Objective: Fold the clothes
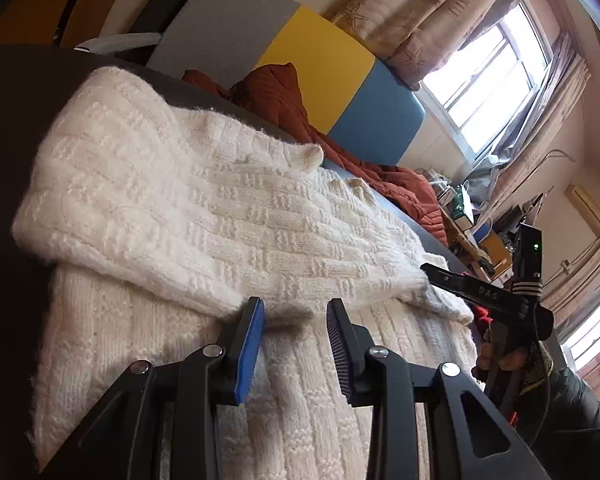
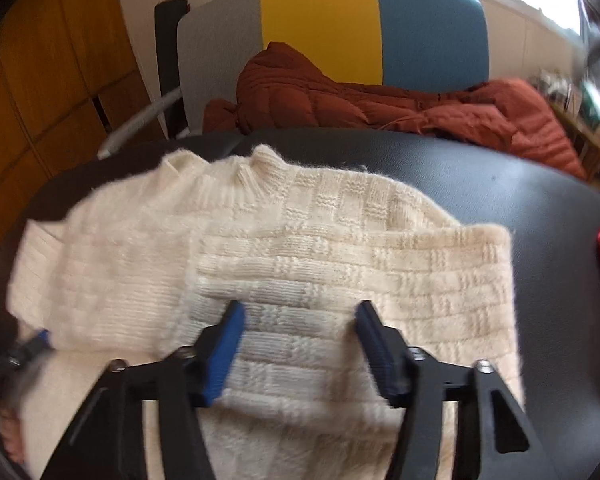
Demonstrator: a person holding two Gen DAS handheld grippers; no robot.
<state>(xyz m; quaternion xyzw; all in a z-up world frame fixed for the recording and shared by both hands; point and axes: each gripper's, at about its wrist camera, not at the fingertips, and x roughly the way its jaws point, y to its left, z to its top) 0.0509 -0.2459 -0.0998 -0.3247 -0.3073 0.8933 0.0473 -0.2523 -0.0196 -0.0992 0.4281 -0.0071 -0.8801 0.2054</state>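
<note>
On the black table [image 2: 500, 208] a cream sweater [image 2: 300, 248] lies spread, its sleeves already folded in across the body, collar toward the chair [image 2: 420, 32] draped with a rust jacket [image 2: 380, 100]. The fold looks about midway: next, I judge, the hem end must be pinched and carried up over the sleeves. The left gripper [image 1: 296, 312] angles down at a sleeve's edge, jaws apart, holding nothing. The right gripper [image 2: 300, 316] tilts steeply down over the other sleeve, jaws partly spread, empty, its pads not pressing the knit.
</note>
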